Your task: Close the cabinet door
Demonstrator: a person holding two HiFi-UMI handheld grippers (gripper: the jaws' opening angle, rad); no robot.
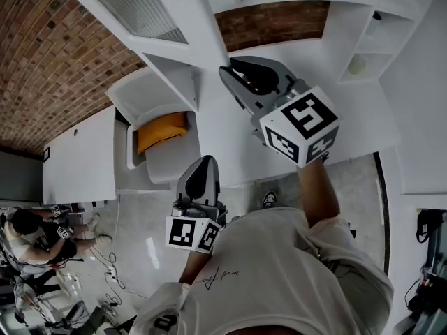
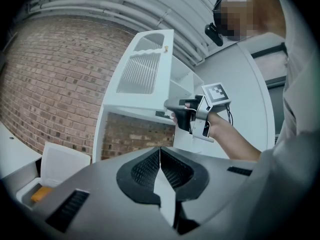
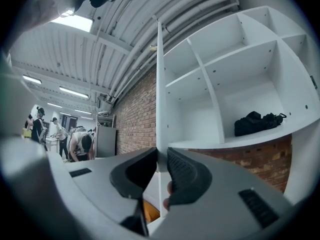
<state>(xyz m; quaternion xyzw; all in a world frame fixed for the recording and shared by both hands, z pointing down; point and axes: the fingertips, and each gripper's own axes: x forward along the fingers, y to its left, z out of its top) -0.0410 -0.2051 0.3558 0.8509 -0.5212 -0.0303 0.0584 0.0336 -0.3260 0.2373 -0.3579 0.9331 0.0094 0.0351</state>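
Observation:
The white cabinet door (image 1: 150, 19) with a ribbed glass panel stands swung open from the upper shelves. In the right gripper view I look at the door (image 3: 160, 84) edge-on, and my right gripper (image 3: 161, 166) is shut on its lower edge. The head view shows that right gripper (image 1: 234, 72) up at the door's bottom corner. From the left gripper view the door (image 2: 145, 69) stands wide open, with the right gripper (image 2: 181, 115) clamped at its corner. My left gripper (image 2: 160, 156) is shut and holds nothing; it hangs lower (image 1: 202, 162), apart from the door.
Open white shelves (image 3: 235, 69) lie behind the door, with a black bag (image 3: 257, 123) on one. Brick wall (image 1: 49, 54) backs the cabinet. Below stands a white bin holding an orange item (image 1: 162, 131), beside a white counter (image 1: 77, 159). People (image 1: 28, 232) stand at the lower left.

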